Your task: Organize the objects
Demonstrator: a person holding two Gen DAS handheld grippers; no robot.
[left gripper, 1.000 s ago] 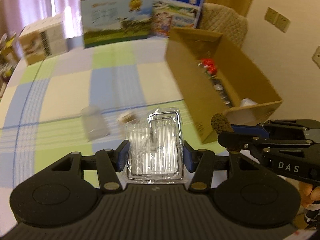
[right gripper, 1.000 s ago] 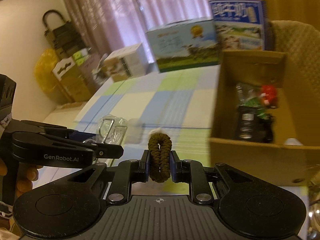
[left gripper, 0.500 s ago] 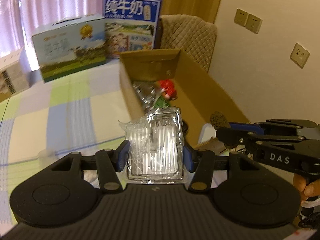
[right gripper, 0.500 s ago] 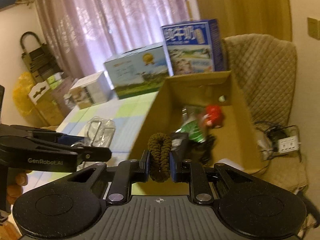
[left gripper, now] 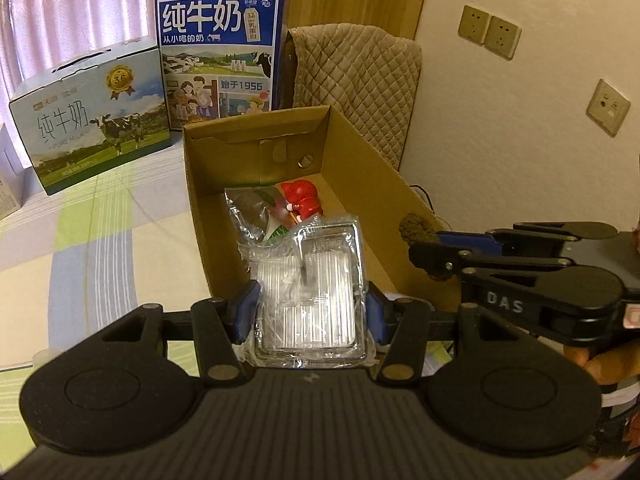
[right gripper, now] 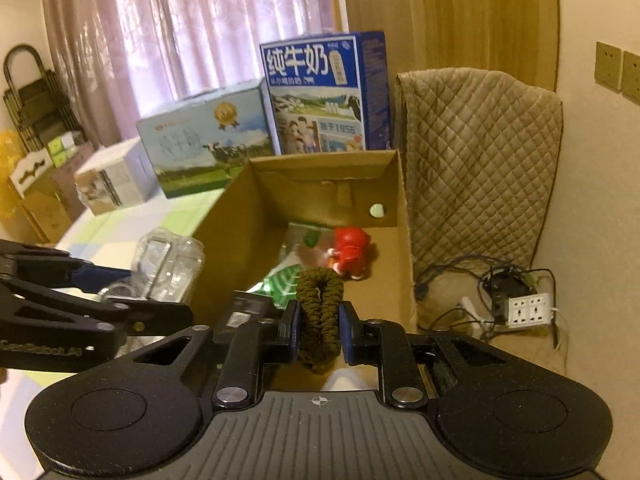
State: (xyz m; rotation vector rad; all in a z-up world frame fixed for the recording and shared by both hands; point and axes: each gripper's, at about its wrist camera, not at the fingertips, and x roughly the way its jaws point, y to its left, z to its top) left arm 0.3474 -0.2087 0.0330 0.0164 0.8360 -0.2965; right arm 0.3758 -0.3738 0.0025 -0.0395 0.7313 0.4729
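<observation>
My left gripper [left gripper: 310, 304] is shut on a clear plastic package [left gripper: 310, 288], held above the near end of an open cardboard box [left gripper: 356, 136]. My right gripper [right gripper: 319, 318] is shut on a brown hair tie [right gripper: 320, 314], also over the box [right gripper: 240, 216]. Inside the box lie a red toy figure [left gripper: 302, 200], a green-and-silver foil packet [left gripper: 252, 208] and a dark object [right gripper: 244, 312]. The right gripper with the hair tie [left gripper: 418, 230] shows at the right of the left wrist view. The left gripper's package [right gripper: 168, 262] shows at the left of the right wrist view.
Two milk cartons, a blue one [left gripper: 218, 52] and a pale one [left gripper: 94, 116], stand behind the box on the checked tablecloth [left gripper: 100, 240]. A quilted chair [right gripper: 476, 152] stands to the right. Cables and a power strip [right gripper: 528, 310] lie on the floor.
Both grippers have swung right from the tablecloth to over the cardboard box, each still holding its item. The box interior now fills both views.
</observation>
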